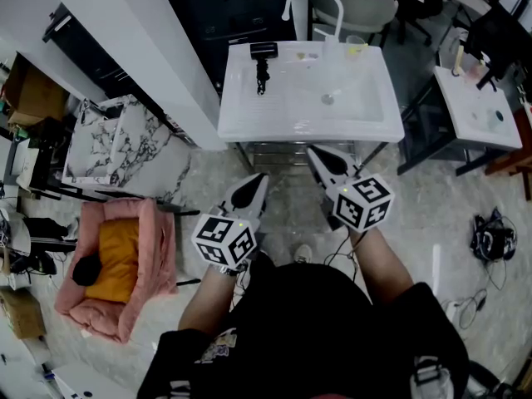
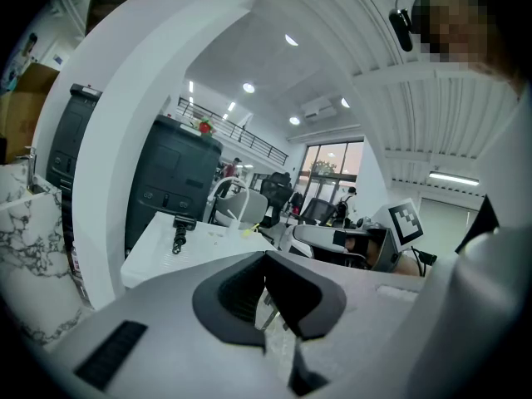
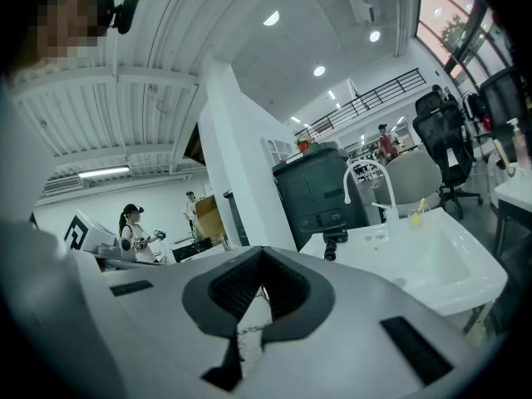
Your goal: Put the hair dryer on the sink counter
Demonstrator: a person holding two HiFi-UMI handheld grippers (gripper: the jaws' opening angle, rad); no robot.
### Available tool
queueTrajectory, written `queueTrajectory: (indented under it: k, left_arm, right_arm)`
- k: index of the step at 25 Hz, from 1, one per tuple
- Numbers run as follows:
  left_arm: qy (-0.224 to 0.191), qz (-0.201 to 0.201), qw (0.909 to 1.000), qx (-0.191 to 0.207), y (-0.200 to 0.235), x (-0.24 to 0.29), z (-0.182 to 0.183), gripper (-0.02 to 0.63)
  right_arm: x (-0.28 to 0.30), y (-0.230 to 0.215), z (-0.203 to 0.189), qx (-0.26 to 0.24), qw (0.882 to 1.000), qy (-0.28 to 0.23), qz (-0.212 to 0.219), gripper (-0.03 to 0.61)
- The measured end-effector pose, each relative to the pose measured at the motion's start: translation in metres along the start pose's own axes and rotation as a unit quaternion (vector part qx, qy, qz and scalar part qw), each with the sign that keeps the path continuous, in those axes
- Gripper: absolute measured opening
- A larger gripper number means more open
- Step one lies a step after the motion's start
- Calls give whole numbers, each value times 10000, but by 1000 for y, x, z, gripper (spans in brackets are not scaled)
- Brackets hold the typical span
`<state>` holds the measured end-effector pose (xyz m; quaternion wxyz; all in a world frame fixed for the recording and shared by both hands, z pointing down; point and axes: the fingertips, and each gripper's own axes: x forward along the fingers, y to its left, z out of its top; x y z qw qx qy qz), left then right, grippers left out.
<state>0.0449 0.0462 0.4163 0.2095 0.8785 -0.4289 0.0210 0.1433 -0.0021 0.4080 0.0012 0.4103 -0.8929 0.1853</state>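
No readable text, brand, number or sign in any view. Only black-and-white square code markers, no letters: on left cube [image 1: 224,241] at lower centre of head view, and on right cube [image 1: 363,201] just right of it.

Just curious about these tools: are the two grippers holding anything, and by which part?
Nothing is held: the left gripper and the right gripper are both shut and empty, in front of the sink.

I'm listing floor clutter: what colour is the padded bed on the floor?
The padded bed is pink, with an orange cushion inside; the head view shows it best.
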Motion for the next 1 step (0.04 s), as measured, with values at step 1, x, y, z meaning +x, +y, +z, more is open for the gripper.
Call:
queueTrajectory:
  k: [1]
  left_arm:
    - [-4,1,10000,0,0,-1,0,3]
  right_arm:
    - [-1,0,0,2,10000,2,-4,-3]
